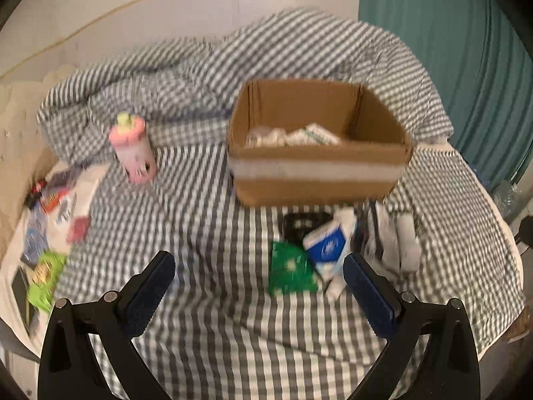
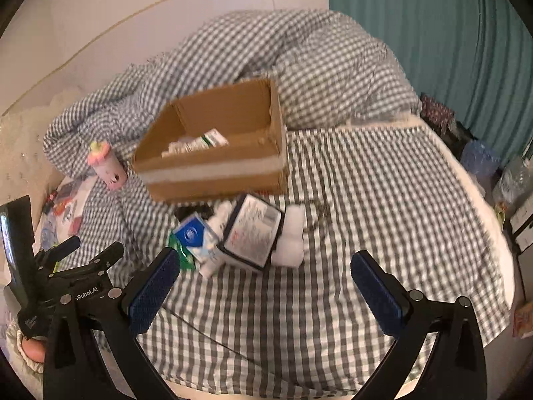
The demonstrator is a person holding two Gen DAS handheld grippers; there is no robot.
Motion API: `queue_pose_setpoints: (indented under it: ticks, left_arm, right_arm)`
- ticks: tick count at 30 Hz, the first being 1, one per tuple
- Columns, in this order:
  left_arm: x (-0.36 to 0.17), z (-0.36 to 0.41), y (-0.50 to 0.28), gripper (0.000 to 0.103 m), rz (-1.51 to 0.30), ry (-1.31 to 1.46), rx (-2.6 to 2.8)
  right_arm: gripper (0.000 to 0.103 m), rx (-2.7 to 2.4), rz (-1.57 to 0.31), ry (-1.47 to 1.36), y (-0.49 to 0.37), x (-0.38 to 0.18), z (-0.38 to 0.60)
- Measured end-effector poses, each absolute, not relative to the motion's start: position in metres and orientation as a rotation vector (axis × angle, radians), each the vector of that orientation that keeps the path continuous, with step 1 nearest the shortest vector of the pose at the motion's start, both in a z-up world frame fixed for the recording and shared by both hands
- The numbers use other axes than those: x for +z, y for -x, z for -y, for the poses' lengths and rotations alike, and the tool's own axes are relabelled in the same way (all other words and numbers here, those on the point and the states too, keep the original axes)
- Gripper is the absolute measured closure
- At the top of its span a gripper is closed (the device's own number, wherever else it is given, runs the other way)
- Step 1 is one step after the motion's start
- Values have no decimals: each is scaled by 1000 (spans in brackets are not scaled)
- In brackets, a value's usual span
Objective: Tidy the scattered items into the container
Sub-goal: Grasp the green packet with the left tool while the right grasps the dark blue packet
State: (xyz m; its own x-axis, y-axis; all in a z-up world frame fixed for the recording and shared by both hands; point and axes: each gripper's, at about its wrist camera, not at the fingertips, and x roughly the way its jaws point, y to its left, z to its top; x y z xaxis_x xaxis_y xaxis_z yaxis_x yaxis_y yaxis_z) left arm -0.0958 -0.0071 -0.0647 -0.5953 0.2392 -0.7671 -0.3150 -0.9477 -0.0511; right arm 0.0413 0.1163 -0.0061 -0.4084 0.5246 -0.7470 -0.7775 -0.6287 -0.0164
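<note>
brown cardboard box (image 1: 319, 180) sits open on the checked bedspread (image 1: 213, 220), a few white packets (image 1: 299, 136) already inside. the loose things lie heaped just in front of it: a green packet (image 1: 291, 270), a blue carton (image 2: 195, 235), a white roll (image 2: 289, 238). left gripper (image 1: 258, 278) and right gripper (image 2: 265, 271) both hover wide and empty, seemingly ready to pick from the heap.

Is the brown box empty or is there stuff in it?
Not empty. The cardboard box is open on top, and white packets lie inside on its floor. It is far from full.
</note>
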Motion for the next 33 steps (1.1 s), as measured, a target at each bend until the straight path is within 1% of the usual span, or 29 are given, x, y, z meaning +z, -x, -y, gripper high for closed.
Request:
queue_pose_setpoints:
  ticks: [3, 6, 13, 19, 23, 30, 31, 32, 33]
  left_arm:
    - [-88, 5, 92, 0, -139, 1198, 2546]
    - [-110, -1, 91, 0, -186, 1195, 2537]
    - [-157, -16, 105, 0, -218, 1289, 2453]
    - [-177, -26, 119, 0, -208, 1316, 2412]
    - [-188, -29, 131, 0, -156, 1349, 2363]
    - [-205, -43, 148, 0, -173, 1383, 2349]
    - [-209, -44, 152, 3, -174, 1398, 2343]
    - [-212, -45, 154, 16, -174, 1411, 2335]
    - [-215, -45, 156, 26, -178, 1418, 2333]
  right_arm:
    - [0, 2078, -455, 969, -42, -30, -119]
    - [0, 2053, -433, 1025, -36, -52, -123]
    - [0, 2037, -482, 1084, -20, -82, -135]
    - [1, 2019, -483, 1123, -6, -98, -146]
    - [1, 2006, -499, 1139, -1, -107, -153]
    - [1, 1999, -498, 1159, 12, -116, -162]
    - [1, 2000, -499, 1162, 15, -117, -163]
    - [1, 2000, -499, 1165, 17, -118, -163]
    - [1, 2001, -496, 1166, 20, -119, -164]
